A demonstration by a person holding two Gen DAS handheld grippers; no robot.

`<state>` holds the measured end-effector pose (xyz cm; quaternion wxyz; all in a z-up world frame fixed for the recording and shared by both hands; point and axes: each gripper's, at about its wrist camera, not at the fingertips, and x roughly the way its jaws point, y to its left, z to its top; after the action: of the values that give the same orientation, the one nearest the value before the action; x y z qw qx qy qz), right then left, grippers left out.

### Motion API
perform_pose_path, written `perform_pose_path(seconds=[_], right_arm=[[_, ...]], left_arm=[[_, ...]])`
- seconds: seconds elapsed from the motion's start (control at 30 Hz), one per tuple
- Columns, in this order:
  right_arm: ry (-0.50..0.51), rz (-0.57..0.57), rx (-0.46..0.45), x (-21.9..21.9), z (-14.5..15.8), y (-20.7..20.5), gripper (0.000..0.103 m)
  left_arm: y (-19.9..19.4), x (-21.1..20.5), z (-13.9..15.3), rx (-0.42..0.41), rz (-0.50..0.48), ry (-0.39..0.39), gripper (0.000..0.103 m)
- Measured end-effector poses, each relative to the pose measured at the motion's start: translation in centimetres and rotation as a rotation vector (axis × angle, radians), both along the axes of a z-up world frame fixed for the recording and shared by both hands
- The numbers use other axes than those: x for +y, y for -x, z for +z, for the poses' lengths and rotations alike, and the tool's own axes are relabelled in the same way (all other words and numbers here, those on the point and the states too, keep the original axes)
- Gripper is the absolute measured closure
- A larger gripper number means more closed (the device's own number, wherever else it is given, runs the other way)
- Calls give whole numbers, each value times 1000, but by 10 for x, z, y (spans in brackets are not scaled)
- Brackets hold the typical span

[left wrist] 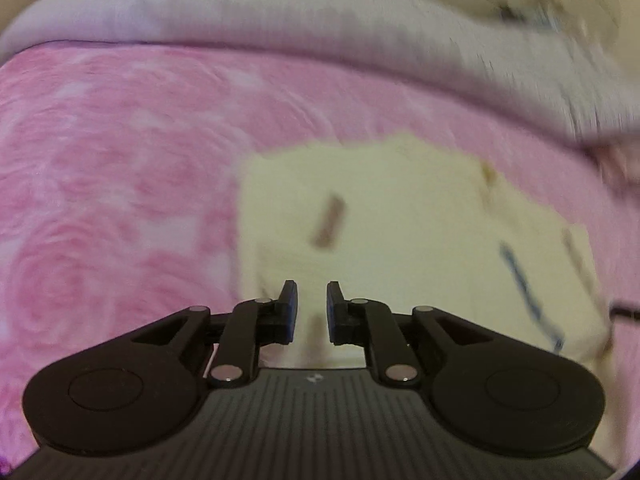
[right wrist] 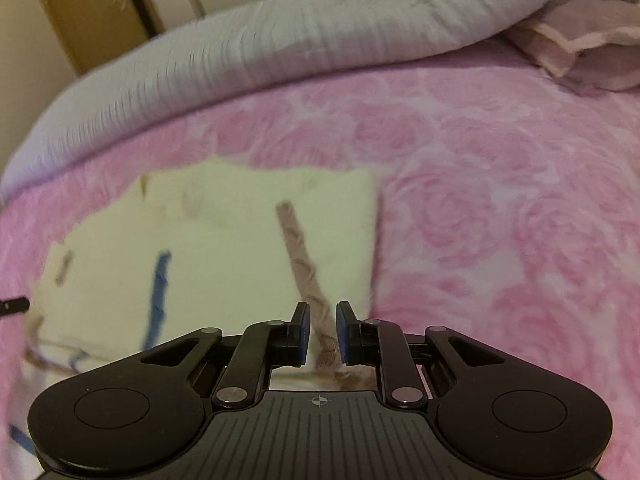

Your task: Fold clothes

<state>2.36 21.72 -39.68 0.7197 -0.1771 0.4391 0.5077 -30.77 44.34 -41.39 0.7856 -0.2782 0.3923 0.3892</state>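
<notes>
Both claws are sitting released, gripping nothing: left gripper [left wrist: 311,308] and right gripper [right wrist: 322,330] hovering at frame bottom over the cream cloth [right wrist: 240,240] lying on the pink blanket [right wrist: 500,220].

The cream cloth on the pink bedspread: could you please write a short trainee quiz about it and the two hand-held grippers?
1. True or false: the left hand-held gripper is clamped on the cream cloth.
2. What lies behind the pink bedspread: A grey quilt, B a laundry basket, C a chair?
3. Which colour is the stripe running between the fingers of the right hand-held gripper?

Key: 1 false, both are open; 2 A; 3 brown.
</notes>
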Motion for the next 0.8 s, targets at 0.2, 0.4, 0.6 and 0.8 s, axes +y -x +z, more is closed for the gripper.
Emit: perform_pose_path(seconds=[0.2,0.4,0.6,0.8], right_arm=[[46,-4,28,8,0,-21,86],[-37,80,-127,60,16,-31,86],[73,176,-193,111,-39,-42,86],[1,71,-114,118,-7,-58,86]], left_arm=[[-7,11,10,23,9,5,94],[-31,51,22,3,-24,-80,94],[-51,94,-19,43,-33,-40,91],[-73,101,-8,-2,-84,-13,96]])
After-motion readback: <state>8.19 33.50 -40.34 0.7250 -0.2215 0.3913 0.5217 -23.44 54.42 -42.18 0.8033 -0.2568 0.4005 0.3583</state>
